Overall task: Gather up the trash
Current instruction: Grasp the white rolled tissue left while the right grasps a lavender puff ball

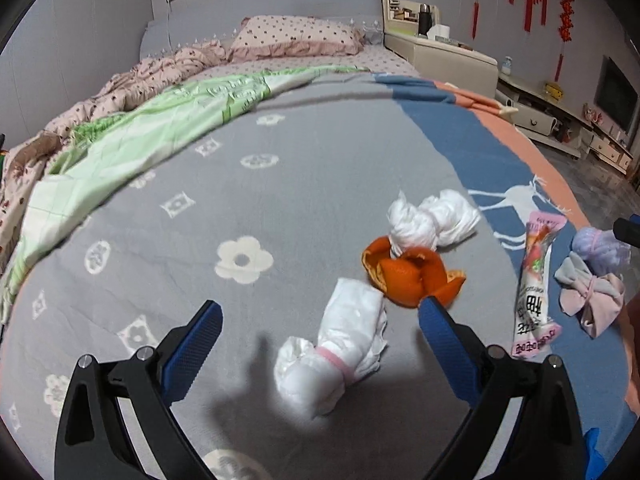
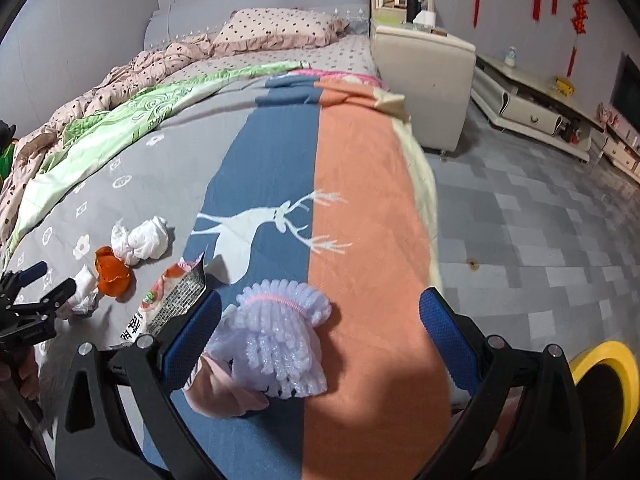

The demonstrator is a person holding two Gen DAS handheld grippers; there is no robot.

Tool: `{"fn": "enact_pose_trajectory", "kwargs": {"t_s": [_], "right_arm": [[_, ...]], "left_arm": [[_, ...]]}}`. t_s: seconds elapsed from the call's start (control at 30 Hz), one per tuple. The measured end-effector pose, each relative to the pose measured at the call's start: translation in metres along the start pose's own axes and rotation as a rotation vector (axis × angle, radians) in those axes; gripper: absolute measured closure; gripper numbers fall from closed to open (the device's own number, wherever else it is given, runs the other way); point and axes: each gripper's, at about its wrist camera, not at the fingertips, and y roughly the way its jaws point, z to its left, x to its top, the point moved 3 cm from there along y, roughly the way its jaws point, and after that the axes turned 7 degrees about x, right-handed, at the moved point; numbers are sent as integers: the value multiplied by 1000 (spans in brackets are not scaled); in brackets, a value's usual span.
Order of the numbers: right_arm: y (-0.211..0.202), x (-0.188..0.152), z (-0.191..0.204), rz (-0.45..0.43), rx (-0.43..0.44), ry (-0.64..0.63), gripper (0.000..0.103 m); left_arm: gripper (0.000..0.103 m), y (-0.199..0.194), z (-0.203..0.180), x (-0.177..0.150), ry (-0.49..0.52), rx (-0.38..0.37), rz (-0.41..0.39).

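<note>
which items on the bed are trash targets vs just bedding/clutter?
Trash, judging by looks:
- banded tissue wad, between the open left gripper fingers
- orange peel
- knotted white tissue
- snack wrapper
- foam fruit net, between the open right gripper fingers

Not trash:
- blanket
- green quilt
- pillow
- pink cloth bundle, unclear

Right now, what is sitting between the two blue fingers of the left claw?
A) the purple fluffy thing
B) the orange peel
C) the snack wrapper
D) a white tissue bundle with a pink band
D: in the left wrist view the open left claw frames the white tissue bundle with its pink band; the orange peel lies just beyond.
</note>
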Motion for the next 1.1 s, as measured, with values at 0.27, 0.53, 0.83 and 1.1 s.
{"fn": "enact_pose_trajectory", "kwargs": {"t_s": [0.27, 0.53, 0.83, 1.1], "right_arm": [[16, -9, 7, 25, 36, -9, 8], [28, -12, 22, 56, 101, -23, 37], [13, -9, 22, 18, 138, 22, 60], [-31, -5, 21, -44, 158, 25, 60]], "left_arm": [[25, 19, -13, -7, 22, -59, 36], [64, 25, -16, -10, 27, -75, 54], [85, 15, -15, -10, 25, -91, 38], [85, -18, -13, -5, 30, -96, -5]]}}
